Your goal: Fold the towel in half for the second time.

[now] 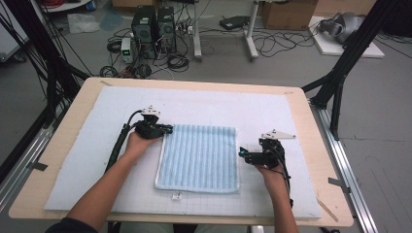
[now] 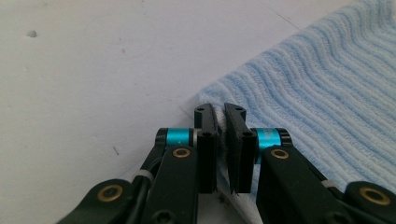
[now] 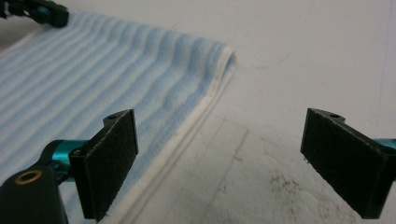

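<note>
The towel [image 1: 199, 158] is laid flat on the white mat [image 1: 97, 160] at mid-bench, striped side up. Its far left corner is pinched by the left tool [image 2: 219, 122], jaws narrow with the white hem seen between the pads; a corner grip is judged chosen so that the cloth can be lifted or folded. The right tool [image 1: 241, 154] is held just off the towel's right edge, jaws wide and holding nothing, the hem lying by one pad [image 3: 112, 158]; a matching grip is judged likely. Bare mat is left all round the towel. A small white tag [image 1: 177, 196] lies just off its near edge.
</note>
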`<state>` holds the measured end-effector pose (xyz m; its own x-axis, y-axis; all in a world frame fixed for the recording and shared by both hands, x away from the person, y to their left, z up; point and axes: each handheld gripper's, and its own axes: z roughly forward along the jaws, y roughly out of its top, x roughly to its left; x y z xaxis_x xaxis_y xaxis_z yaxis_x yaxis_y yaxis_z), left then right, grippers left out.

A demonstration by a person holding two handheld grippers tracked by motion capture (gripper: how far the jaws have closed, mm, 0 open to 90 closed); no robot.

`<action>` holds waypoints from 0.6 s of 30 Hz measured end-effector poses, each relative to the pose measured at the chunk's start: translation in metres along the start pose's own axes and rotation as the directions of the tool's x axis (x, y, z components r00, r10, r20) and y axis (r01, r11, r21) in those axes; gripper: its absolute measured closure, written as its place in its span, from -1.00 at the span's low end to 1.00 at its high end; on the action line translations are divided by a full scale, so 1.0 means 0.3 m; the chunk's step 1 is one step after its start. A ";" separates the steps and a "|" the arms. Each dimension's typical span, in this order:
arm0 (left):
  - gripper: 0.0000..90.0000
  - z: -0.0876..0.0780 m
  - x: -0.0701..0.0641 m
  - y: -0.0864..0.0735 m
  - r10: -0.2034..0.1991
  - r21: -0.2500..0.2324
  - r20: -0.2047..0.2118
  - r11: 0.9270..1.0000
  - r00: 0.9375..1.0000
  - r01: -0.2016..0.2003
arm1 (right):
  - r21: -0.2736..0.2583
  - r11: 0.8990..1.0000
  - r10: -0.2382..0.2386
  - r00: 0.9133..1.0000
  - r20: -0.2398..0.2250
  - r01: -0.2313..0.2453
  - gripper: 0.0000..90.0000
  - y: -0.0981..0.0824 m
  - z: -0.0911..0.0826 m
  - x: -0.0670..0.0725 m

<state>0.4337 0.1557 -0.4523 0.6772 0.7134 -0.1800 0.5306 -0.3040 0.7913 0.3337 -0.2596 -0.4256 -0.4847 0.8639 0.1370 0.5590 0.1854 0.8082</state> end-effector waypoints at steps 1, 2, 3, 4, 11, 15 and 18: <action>0.85 0.000 0.002 0.000 -0.002 0.002 0.003 1.000 1.000 0.002 | -0.001 1.000 0.001 1.000 -0.011 -0.001 -0.77 0.010 0.004 -0.002; 0.85 -0.001 0.004 0.000 -0.005 0.001 0.004 1.000 1.000 0.005 | -0.002 1.000 -0.003 1.000 -0.013 0.003 -0.77 0.020 0.010 -0.004; 0.85 0.000 0.004 -0.001 -0.010 -0.001 0.005 1.000 1.000 0.010 | 0.007 1.000 -0.006 1.000 -0.014 0.006 -0.77 0.030 0.020 -0.007; 0.85 0.000 0.004 -0.001 -0.011 -0.001 0.005 1.000 1.000 0.011 | 0.016 1.000 -0.005 1.000 -0.014 0.005 -0.77 0.039 0.032 -0.009; 0.85 -0.001 0.007 -0.002 -0.011 0.002 0.009 1.000 1.000 0.011 | 0.078 0.997 -0.021 0.999 -0.047 0.025 -0.34 0.101 0.141 -0.021; 0.85 -0.002 0.007 -0.002 -0.012 0.001 0.010 1.000 1.000 0.012 | 0.109 0.993 -0.041 0.999 -0.025 0.044 -0.12 0.145 0.205 -0.016; 0.85 -0.001 0.006 -0.003 -0.016 -0.002 0.010 1.000 1.000 0.016 | 0.122 0.992 -0.022 1.000 -0.003 0.022 0.10 0.159 0.247 -0.021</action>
<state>0.4343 0.1575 -0.4530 0.6739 0.7117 -0.1984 0.5403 -0.2916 0.7893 0.4134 -0.2214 -0.4303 -0.4990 0.8581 0.1213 0.6263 0.2604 0.7348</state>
